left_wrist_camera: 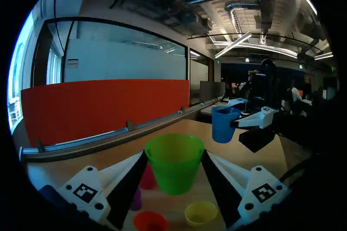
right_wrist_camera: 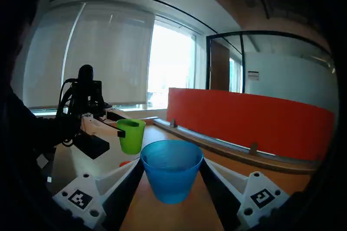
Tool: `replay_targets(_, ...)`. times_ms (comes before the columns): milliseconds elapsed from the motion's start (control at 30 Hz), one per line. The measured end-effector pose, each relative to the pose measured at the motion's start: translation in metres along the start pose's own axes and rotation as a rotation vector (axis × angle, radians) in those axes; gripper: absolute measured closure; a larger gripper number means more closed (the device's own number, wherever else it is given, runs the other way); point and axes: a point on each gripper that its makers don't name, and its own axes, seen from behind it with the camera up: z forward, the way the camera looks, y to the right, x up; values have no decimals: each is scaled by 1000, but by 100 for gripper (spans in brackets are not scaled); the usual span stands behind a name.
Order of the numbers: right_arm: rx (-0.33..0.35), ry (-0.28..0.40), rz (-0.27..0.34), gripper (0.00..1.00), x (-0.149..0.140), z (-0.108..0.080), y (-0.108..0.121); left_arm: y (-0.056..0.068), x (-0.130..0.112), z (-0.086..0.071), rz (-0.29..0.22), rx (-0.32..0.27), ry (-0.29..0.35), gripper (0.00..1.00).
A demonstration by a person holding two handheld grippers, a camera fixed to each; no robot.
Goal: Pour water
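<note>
Two views, itemised in turn.

Left gripper view:
1. Left tool: both fingers pressed on opposite sides of the green cup, white finger mounts with square markers at the bottom corners.
2. Green cup: upright, lifted clear of the tabletop; whether it holds water cannot be told.
3. Right tool: farther off to the right, closed on the blue cup, which is upright and raised at about the same height as the green one, well apart from it.
4. Four small cups standing on the tabletop below the green cup: pink cup, purple cup, red cup, yellow cup.
5. Orange partition along the tabletop's far edge, glass wall above it.

Right gripper view:
1. Right tool: both fingers clamped on the blue cup, one on each side.
2. Blue cup: upright, held above the tabletop; the ribbed inner wall shows, but any water level cannot be made out.
3. Left tool: farther off to the left, gripping the green cup, upright and apart from the blue cup.
4. Orange partition to the right, bright window behind.
</note>
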Motion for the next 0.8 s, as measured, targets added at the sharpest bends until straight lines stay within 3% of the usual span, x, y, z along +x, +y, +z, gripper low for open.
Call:
replay_targets(367,18,-5,-4,9,0,5,-7,9,-2,-7,24,-9,11,13)
replay_targets(800,32,7,-32,10,14,13,-11,12,-13,-14,-6,-3,31,13)
